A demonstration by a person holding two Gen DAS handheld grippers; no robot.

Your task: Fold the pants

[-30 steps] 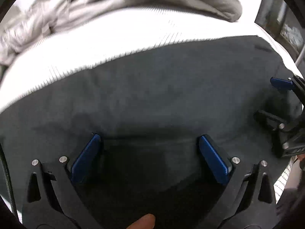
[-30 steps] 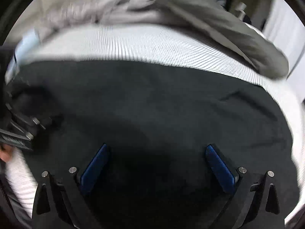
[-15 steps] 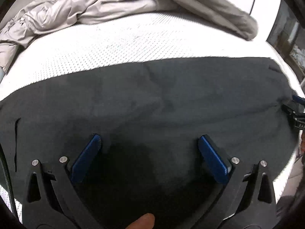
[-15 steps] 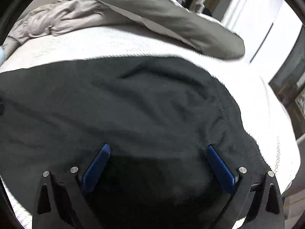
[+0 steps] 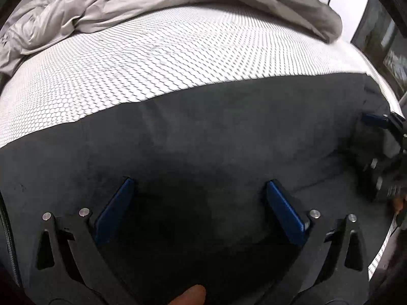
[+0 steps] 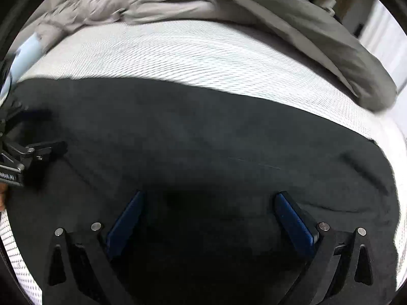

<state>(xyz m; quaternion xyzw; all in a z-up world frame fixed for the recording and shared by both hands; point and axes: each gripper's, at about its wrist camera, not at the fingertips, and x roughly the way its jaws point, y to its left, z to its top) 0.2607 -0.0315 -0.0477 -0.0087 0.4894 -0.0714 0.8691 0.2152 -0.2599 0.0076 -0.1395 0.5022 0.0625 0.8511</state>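
Dark grey pants (image 5: 203,132) (image 6: 203,137) lie spread flat across the near part of a white honeycomb-patterned mattress (image 5: 157,58) (image 6: 178,53). My left gripper (image 5: 199,185) hovers just over the cloth, open, with nothing between its blue pads (image 5: 114,211). My right gripper (image 6: 208,198) is open too, low over the pants, its blue pads (image 6: 292,218) wide apart. The right gripper (image 5: 381,147) shows at the right edge of the left wrist view. The left gripper (image 6: 28,152) shows at the left edge of the right wrist view.
A crumpled grey quilt (image 5: 127,7) (image 6: 229,7) lies heaped along the far side of the mattress. A fingertip (image 5: 190,296) shows at the bottom of the left wrist view. Dark furniture (image 5: 381,35) stands beyond the mattress's right edge.
Both grippers swung apart, then back together, so each again sees the other at its frame edge. Both stayed open over the pants.
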